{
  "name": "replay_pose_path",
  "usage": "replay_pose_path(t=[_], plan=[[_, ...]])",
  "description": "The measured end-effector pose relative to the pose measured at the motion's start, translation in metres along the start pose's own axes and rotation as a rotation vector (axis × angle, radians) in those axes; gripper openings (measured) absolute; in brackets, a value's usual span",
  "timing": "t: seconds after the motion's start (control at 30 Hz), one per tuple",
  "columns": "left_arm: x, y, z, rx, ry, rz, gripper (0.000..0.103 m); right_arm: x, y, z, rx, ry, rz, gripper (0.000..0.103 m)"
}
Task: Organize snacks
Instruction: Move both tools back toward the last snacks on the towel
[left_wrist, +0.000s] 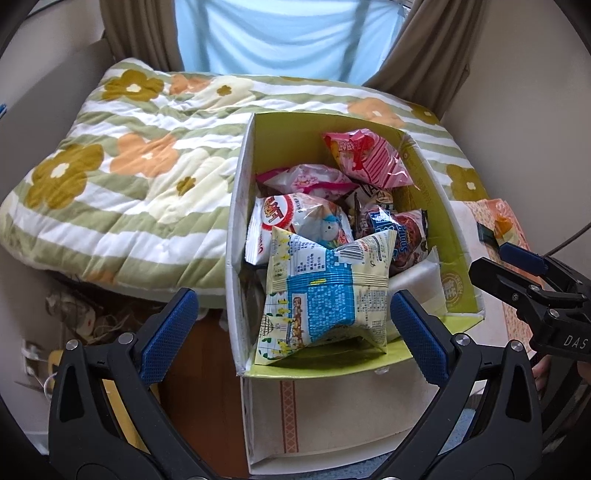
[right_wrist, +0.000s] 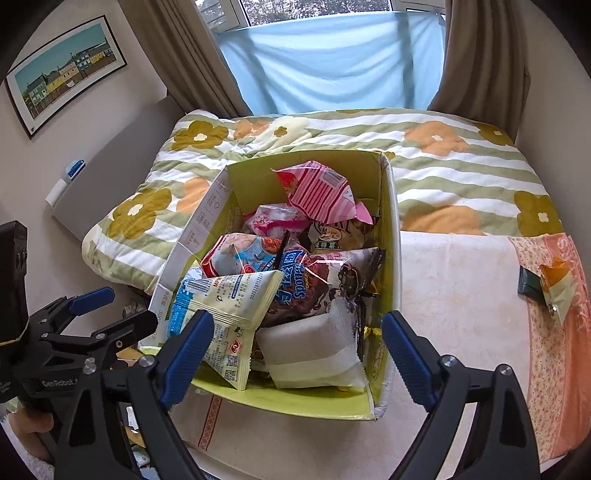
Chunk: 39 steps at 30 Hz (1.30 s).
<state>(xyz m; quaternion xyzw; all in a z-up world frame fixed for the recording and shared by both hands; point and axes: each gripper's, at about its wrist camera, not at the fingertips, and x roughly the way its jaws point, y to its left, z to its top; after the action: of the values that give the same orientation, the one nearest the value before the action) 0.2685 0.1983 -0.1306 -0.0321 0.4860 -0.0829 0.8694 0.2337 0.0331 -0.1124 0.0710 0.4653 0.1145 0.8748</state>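
A green-lined cardboard box (left_wrist: 432, 192) (right_wrist: 388, 236) holds several snack bags. A cream and blue bag (left_wrist: 325, 295) (right_wrist: 225, 306) lies on top at the near edge. A pink striped bag (left_wrist: 365, 157) (right_wrist: 321, 188) sits at the far end, and a white packet (right_wrist: 314, 350) is at the near right. My left gripper (left_wrist: 295, 332) is open and empty, its fingers on either side of the cream and blue bag. My right gripper (right_wrist: 295, 358) is open and empty above the box's near edge. A small orange-and-cream snack packet (right_wrist: 557, 288) (left_wrist: 504, 227) lies outside on the cloth to the right.
The box stands on a cloth-covered surface (right_wrist: 461, 295) against a flowered green-striped quilt (left_wrist: 129, 166) (right_wrist: 461, 166). A small dark packet (right_wrist: 530, 282) lies beside the loose snack. Curtains and a blue sheet (right_wrist: 332, 62) hang behind. Each gripper shows in the other's view: the right one (left_wrist: 524, 273), the left one (right_wrist: 107, 314).
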Motion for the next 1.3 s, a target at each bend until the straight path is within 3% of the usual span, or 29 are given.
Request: replay_pose_path(t=[0.3,0.57,0.87,1.03,1.13,1.3], plan=[[-0.009,-0.024,0.008,0.089,-0.037,-0.053,0.103,-0.032,-0.012,-0.003,0.058,-0.078,-0.089,0.090],[-0.013,-0.086,0.022,0.185,-0.057,-0.104,0.103,-0.068,-0.066,-0.005,0.136,-0.145,-0.163,0.091],[0.011,-0.189,0.032,0.196,-0.042,-0.152,0.103,-0.098,-0.176,-0.008,0.166,-0.136,-0.215,0.091],[0.044,-0.255,0.036,0.198,0.004,-0.125,0.103,-0.103,-0.249,-0.003,0.106,-0.087,-0.269,0.091],[0.067,-0.289,0.038,0.184,0.026,-0.116,0.103,-0.097,-0.291,0.002,0.053,-0.051,-0.286,0.091],[0.112,-0.339,0.036,0.223,0.046,-0.095,0.103,-0.064,-0.348,0.012,-0.044,0.032,-0.237,0.091]])
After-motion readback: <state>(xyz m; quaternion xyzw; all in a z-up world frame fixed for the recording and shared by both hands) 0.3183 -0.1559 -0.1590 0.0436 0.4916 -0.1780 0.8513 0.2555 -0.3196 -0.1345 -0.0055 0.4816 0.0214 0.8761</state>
